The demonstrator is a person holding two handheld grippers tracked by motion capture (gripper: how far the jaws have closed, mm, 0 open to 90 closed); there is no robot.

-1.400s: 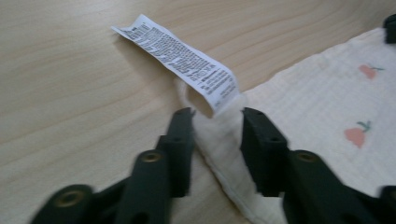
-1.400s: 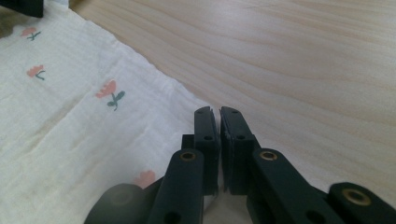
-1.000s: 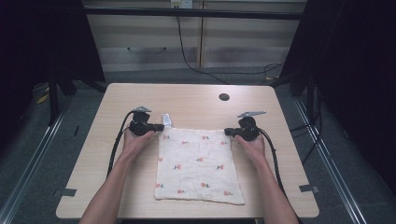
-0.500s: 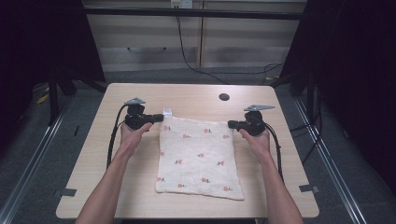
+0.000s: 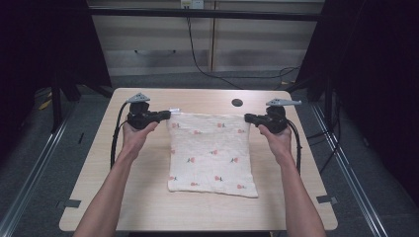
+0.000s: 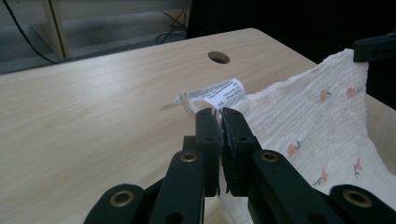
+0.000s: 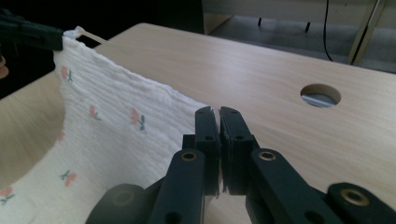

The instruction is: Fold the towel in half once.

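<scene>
A cream cloth (image 5: 212, 150) printed with small pink flowers hangs stretched between the two grippers, its near edge still resting on the wooden table (image 5: 148, 207). My left gripper (image 5: 168, 115) is shut on the cloth's far left corner, where a white care label (image 6: 224, 93) sticks out past the jaws. My right gripper (image 5: 247, 118) is shut on the far right corner. In the left gripper view the cloth (image 6: 322, 126) runs off to the right from the left gripper (image 6: 219, 116). In the right gripper view the cloth (image 7: 116, 126) stretches left from the right gripper (image 7: 218, 114), taut along its top edge.
A round cable hole (image 5: 237, 102) sits in the table near its far edge, also visible as a hole (image 7: 320, 94) past the right gripper. Metal floor rails (image 5: 34, 163) flank the table. Cabinets and cables (image 5: 197, 54) lie beyond the far edge.
Both hands have risen and spread apart, lifting the cloth's far edge off the table and pulling it taut. The near edge has slid slightly away from the person.
</scene>
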